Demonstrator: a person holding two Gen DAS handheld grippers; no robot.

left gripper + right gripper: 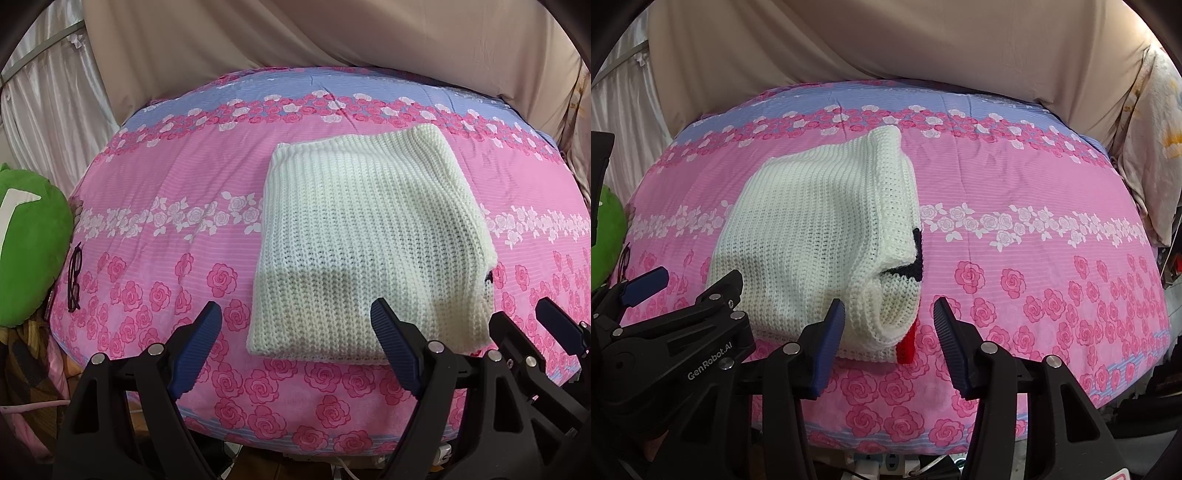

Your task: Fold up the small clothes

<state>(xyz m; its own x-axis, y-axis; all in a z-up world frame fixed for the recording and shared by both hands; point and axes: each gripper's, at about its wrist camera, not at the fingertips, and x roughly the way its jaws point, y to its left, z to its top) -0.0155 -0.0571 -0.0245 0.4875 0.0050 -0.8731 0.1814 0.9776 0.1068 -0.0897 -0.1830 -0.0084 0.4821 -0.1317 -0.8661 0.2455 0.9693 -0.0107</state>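
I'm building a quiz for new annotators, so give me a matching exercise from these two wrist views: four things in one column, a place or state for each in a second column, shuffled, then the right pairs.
Things
1. white knitted garment
2. eyeglasses
3. green plush
4. left claw

Places or states
A. open, holding nothing
B. folded, lying on the pink rose bedspread
C. off the bed's left edge
D. lying flat near the bed's left edge

Pairs: 1-B, 2-D, 3-C, 4-A
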